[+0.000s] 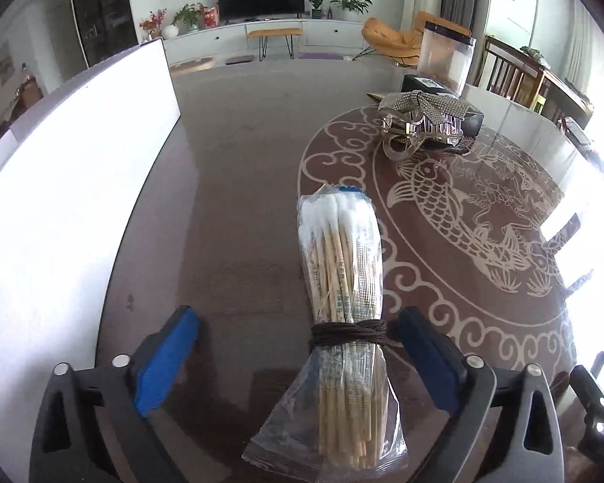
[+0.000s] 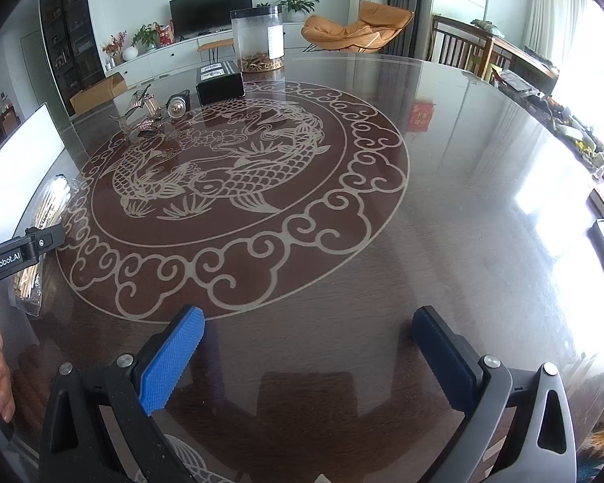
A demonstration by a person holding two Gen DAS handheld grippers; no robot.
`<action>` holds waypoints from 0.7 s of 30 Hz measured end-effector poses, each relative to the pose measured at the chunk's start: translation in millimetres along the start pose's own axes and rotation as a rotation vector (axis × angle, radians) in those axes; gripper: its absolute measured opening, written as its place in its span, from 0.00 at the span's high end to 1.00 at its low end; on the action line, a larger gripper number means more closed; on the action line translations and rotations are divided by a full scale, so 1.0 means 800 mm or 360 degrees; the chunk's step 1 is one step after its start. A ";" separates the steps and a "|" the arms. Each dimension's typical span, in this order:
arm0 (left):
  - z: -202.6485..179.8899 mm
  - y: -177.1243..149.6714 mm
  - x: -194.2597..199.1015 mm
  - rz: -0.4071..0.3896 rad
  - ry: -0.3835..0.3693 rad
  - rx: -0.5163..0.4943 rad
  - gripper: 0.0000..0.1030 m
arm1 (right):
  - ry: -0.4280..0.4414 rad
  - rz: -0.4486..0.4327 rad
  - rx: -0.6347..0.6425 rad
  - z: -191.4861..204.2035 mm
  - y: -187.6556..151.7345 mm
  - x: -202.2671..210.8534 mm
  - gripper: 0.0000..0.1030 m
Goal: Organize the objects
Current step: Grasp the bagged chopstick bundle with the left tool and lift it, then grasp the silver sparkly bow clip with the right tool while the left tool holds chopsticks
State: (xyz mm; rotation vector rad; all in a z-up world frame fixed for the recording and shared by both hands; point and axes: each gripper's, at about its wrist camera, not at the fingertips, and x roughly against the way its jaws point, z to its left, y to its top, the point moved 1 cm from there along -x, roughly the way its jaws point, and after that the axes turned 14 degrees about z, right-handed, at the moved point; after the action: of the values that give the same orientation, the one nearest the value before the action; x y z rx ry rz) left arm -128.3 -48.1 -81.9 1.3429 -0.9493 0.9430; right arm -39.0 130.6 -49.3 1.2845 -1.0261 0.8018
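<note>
Bag of cotton swabs (image 1: 344,322), tied with dark cord, lies on the glass worktop (image 1: 229,221) at lower centre, between the spread fingers of the left hand-held gripper (image 1: 298,366), touching neither. Right hand-held gripper (image 2: 308,356), likewise spread, holds nothing above bare worktop.

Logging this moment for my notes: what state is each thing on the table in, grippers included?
Cotton swab bundle: bagged, tied with cord, lying flat between the left jaws, ungripped.
Left gripper: open.
Right gripper: open, holding nothing.
Clear jar: upright, contents only at the bottom.
Black box: closed, lying flat.
</note>
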 end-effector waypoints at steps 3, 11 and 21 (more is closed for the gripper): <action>-0.002 0.001 -0.004 -0.0001 -0.0003 -0.0004 0.00 | 0.0000 0.0000 0.0000 0.000 0.000 0.000 0.00; -0.005 -0.001 -0.003 -0.0012 -0.0003 0.0002 0.00 | -0.0001 0.0000 -0.0001 0.000 0.000 0.000 0.00; -0.005 0.000 -0.004 -0.0012 -0.0004 0.0001 0.00 | -0.0001 0.0001 -0.0002 0.000 0.000 0.000 0.00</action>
State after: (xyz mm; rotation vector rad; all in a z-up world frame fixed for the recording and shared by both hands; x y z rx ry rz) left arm -129.3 -44.3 -84.5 1.3477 -0.9454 0.9364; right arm -38.9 130.6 -49.3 1.2834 -1.0273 0.8008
